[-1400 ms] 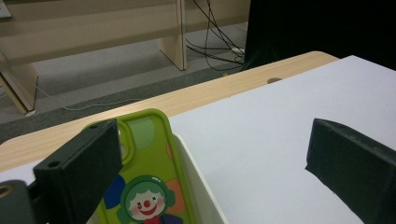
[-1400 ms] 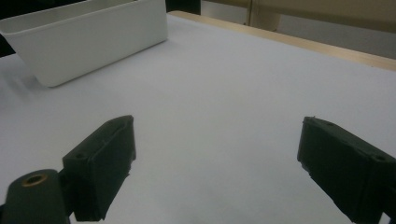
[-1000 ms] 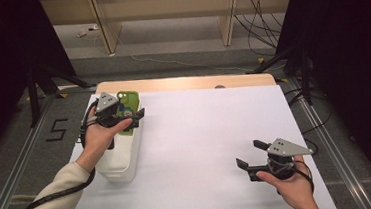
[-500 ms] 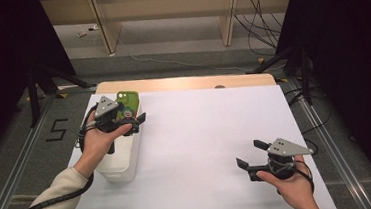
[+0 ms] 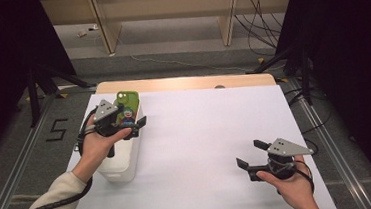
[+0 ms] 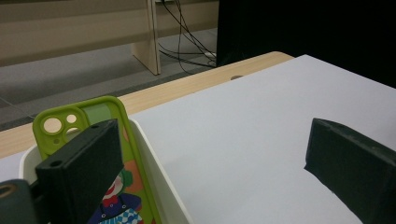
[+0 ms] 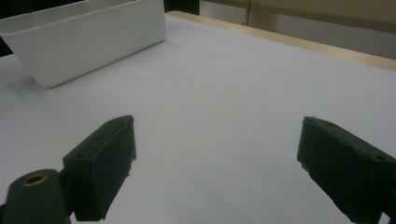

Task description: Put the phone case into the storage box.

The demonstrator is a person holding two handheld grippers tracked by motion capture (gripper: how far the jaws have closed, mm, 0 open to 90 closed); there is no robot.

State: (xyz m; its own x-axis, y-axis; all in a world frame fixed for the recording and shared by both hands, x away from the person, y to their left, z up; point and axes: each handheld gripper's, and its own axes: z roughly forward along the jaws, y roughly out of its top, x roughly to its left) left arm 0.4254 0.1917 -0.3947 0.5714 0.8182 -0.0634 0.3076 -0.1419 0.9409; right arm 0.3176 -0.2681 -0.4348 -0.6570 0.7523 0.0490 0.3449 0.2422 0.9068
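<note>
The green phone case [image 5: 126,109] stands on edge inside the white bin [image 5: 123,162], leaning at the bin's far end with its camera cut-outs uppermost and a clown picture facing the near side (the left gripper view shows the clown's red bow and checked trousers low on the case [image 6: 100,154]). The bin sits at the left edge of the white table sheet [image 5: 201,133], its long side running away from the person.

The left gripper [image 5: 134,122] hovers over the bin's far end, just in front of the case. Its jaws stand wide apart and grip nothing: one jaw is close before the case's face, the other hangs out past the bin's rim [image 6: 159,182] above the bare sheet. Whether the near jaw touches the case cannot be told.

Well away from the bin, near the sheet's right front corner, the right gripper [image 5: 250,154] is held low over the sheet, pointing back toward the bin [image 7: 84,39]. Its jaws are also spread wide, with only bare sheet [image 7: 215,107] between them.
</note>
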